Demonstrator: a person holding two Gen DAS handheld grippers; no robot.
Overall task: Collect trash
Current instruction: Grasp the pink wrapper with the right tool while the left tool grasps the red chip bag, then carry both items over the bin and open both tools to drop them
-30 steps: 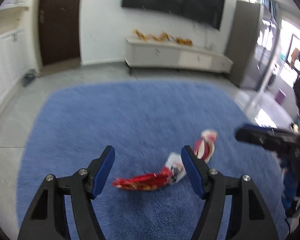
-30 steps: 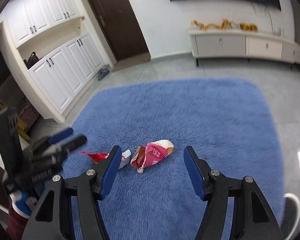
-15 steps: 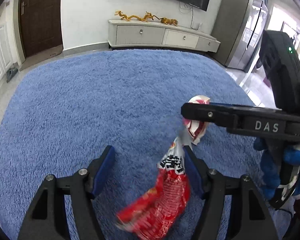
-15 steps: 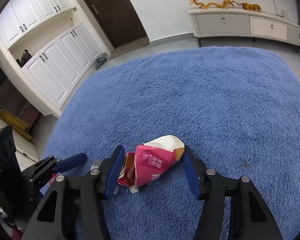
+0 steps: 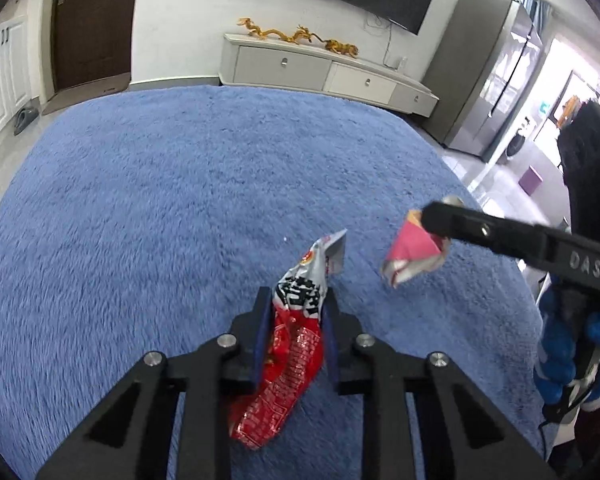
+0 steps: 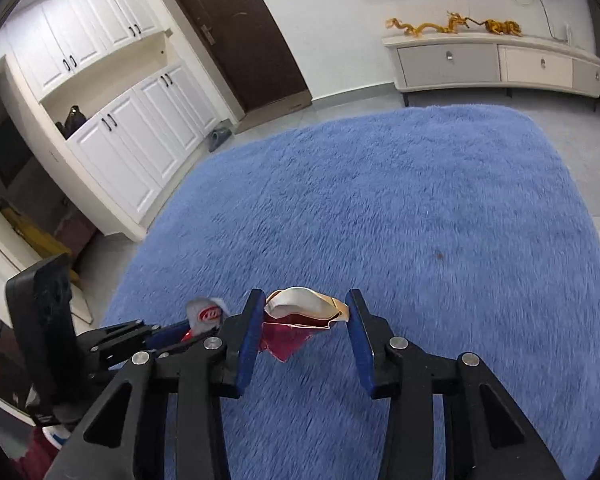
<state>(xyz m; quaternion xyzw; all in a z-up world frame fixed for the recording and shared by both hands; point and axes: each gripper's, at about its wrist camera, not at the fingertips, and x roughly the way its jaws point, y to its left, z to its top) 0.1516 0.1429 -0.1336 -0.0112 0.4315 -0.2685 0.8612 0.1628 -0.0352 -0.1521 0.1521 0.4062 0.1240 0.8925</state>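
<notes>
My left gripper [image 5: 295, 308] is shut on a red and silver snack wrapper [image 5: 290, 356], held above the blue rug [image 5: 160, 208]. My right gripper [image 6: 305, 312] is shut on a crumpled pink and white wrapper [image 6: 300, 310], which also shows in the left wrist view [image 5: 410, 254] at the tip of the right gripper, lifted off the rug. The left gripper and the red wrapper's silver end [image 6: 204, 312] show at the lower left of the right wrist view.
A white low cabinet [image 5: 320, 74] with gold dragon figures stands against the far wall under a TV. A dark door [image 6: 240, 36] and white cupboards [image 6: 132, 120] are to the left. A grey fridge [image 5: 488, 80] stands at the right.
Both grippers closed on the wrappers that lay between their fingers and lifted them off the rug.
</notes>
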